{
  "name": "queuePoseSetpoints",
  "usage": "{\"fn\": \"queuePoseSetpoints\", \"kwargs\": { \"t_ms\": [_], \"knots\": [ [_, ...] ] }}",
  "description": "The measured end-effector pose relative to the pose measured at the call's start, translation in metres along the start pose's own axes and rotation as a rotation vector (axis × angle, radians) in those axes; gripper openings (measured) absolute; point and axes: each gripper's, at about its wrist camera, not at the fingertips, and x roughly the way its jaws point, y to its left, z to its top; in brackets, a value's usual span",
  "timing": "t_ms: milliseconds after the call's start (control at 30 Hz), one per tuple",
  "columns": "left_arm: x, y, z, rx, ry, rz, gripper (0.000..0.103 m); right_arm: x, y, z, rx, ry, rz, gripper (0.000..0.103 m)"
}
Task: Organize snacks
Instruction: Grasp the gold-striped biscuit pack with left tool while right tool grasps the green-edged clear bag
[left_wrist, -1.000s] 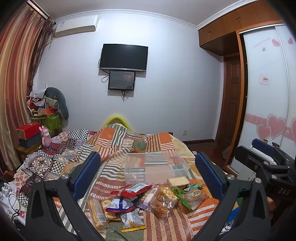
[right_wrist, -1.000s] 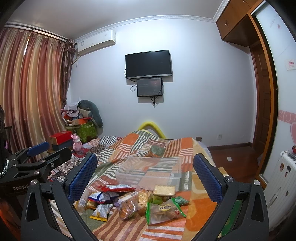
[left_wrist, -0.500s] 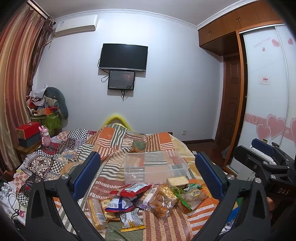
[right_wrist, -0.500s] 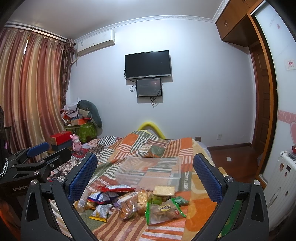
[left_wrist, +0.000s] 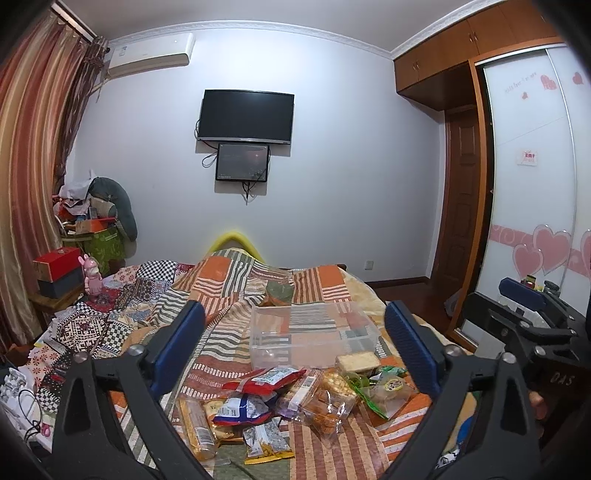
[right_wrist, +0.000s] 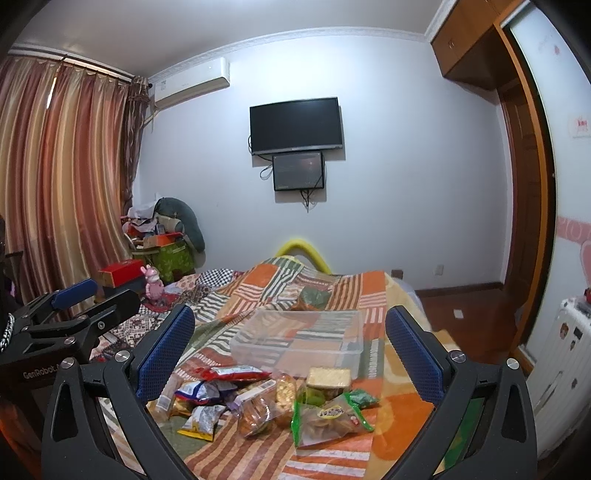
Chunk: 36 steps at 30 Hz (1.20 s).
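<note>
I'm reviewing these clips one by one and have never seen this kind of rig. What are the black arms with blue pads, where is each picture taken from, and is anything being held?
There is no robot here: a person holds a handheld two-finger tool in each hand, each with a camera looking forward along its fingers. One picture is from the left tool, whose blue pads are spread wide; the other is from the right tool, equally open. Each view also catches the other tool at its edge. Neither holds anything. On the striped patchwork bedspread sits a clear plastic storage box, which looks empty, and in front of it a loose pile of packaged snacks.
</note>
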Motion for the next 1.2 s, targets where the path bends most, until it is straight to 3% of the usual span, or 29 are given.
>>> {"fn": "queuePoseSetpoints", "kwargs": {
  "t_ms": [267, 433, 533, 867, 1200],
  "knots": [
    [0.020, 0.023, -0.012, 0.002, 0.104, 0.007, 0.070, 0.020, -0.015, -0.011, 0.013, 0.102, -0.008, 0.082],
    [0.043, 0.054, -0.029, 0.014, 0.230, 0.065, 0.057, 0.038, -0.029, -0.026, 0.010, 0.204, -0.005, 0.073],
    [0.056, 0.074, -0.045, 0.026, 0.312, 0.103, 0.055, 0.050, -0.038, -0.038, 0.015, 0.268, -0.011, 0.070],
    [0.110, 0.129, -0.115, -0.037, 0.587, 0.147, 0.050, 0.081, -0.059, -0.070, 0.060, 0.464, -0.012, 0.069],
    [0.149, 0.143, -0.161, -0.071, 0.721, 0.149, 0.050, 0.114, -0.061, -0.095, 0.089, 0.596, 0.017, 0.079]
  ]
}}
